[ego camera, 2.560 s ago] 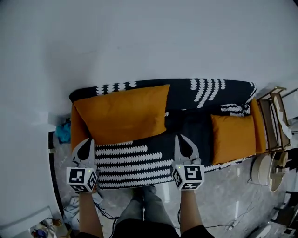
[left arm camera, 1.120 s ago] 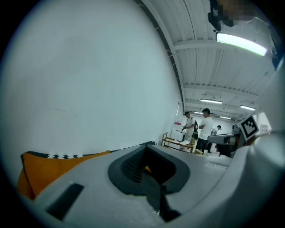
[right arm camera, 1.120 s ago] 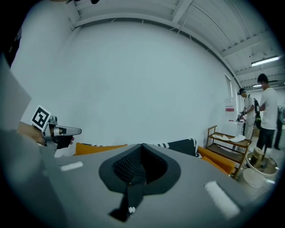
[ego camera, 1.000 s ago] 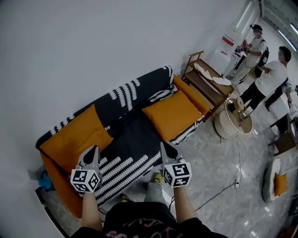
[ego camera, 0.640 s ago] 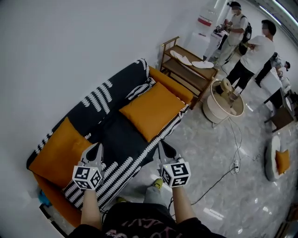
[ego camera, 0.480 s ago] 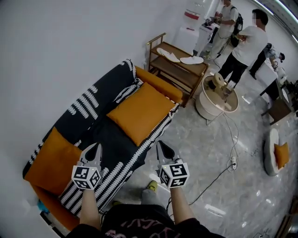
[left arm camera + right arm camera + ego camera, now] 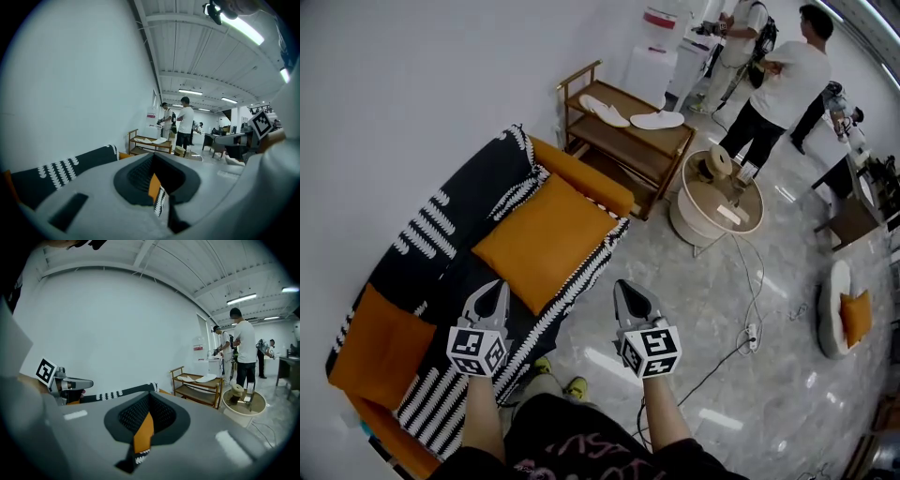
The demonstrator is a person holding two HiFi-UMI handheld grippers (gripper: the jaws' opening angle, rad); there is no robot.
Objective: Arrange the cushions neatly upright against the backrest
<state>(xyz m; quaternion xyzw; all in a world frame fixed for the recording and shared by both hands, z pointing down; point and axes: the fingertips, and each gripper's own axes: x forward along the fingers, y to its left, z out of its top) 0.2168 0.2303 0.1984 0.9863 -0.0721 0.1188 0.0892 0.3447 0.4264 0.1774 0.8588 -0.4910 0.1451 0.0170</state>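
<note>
A small orange cushion (image 7: 546,240) lies flat on the sofa (image 7: 441,225), which wears a black throw with white stripes. It is at the right end of the seat, by the orange armrest. A larger orange cushion (image 7: 380,343) leans on the backrest at the left end. My left gripper (image 7: 493,285) hangs shut and empty over the seat's front edge, just short of the flat cushion. My right gripper (image 7: 624,285) is shut and empty over the floor, right of the sofa. Through both grippers' closed jaws a sliver of orange cushion (image 7: 153,185) (image 7: 143,433) shows.
A wooden shelf rack (image 7: 619,141) holding white items stands past the sofa's right end, with a round white side table (image 7: 718,201) beside it. A cable and power strip (image 7: 749,334) lie on the marble floor. People (image 7: 778,80) stand at the back. A pouf (image 7: 844,319) sits far right.
The head view has swung right along the sofa: the flat cushion now lies just ahead of my left gripper, the large cushion has slid to the left edge. Both grippers stayed shut.
</note>
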